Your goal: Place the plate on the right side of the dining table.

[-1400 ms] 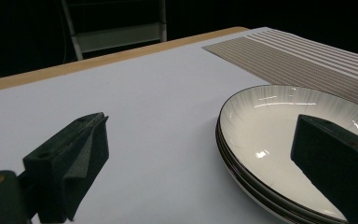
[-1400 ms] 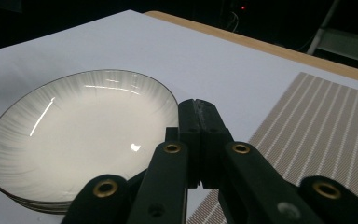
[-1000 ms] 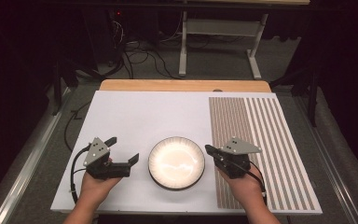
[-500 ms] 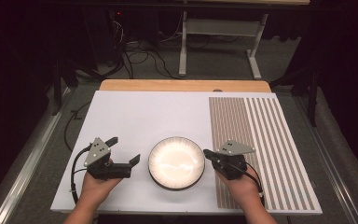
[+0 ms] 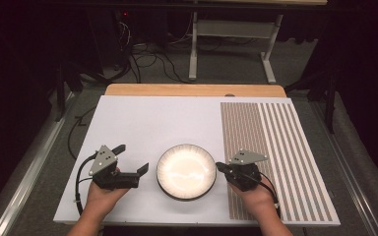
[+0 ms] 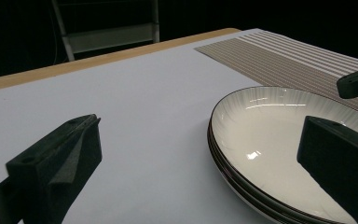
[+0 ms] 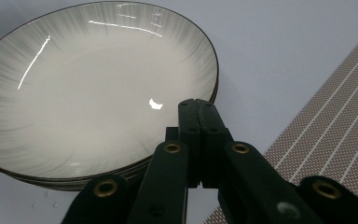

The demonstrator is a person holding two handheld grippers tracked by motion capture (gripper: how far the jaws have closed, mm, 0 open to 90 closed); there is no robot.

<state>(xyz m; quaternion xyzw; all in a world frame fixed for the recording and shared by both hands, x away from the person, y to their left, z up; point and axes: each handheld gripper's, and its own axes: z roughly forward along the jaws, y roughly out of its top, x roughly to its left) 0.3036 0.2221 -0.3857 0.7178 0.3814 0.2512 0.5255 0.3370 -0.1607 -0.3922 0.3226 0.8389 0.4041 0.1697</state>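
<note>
my right claw (image 7: 196, 109) clenched on nothing, tips over the plates' (image 5: 186, 171) near rim, frame centre | my left claw (image 5: 132, 160) released, lower left beside them | stack (image 6: 279, 140) still unlifted, grasp and move remain

Lying flat and upright on the white table mat (image 5: 142, 123), near its front edge and about midway across: round, glossy white ceramic plates with a thin dark rim and faint radial ribbing (image 5: 186, 171), stacked. Showing at least two rims at the stack's edge in the left gripper view (image 6: 279, 140). Catching bright glare on the empty top surface (image 7: 93, 88). Sitting just left of the striped brown placemat (image 5: 275, 147), not touching it.
</note>
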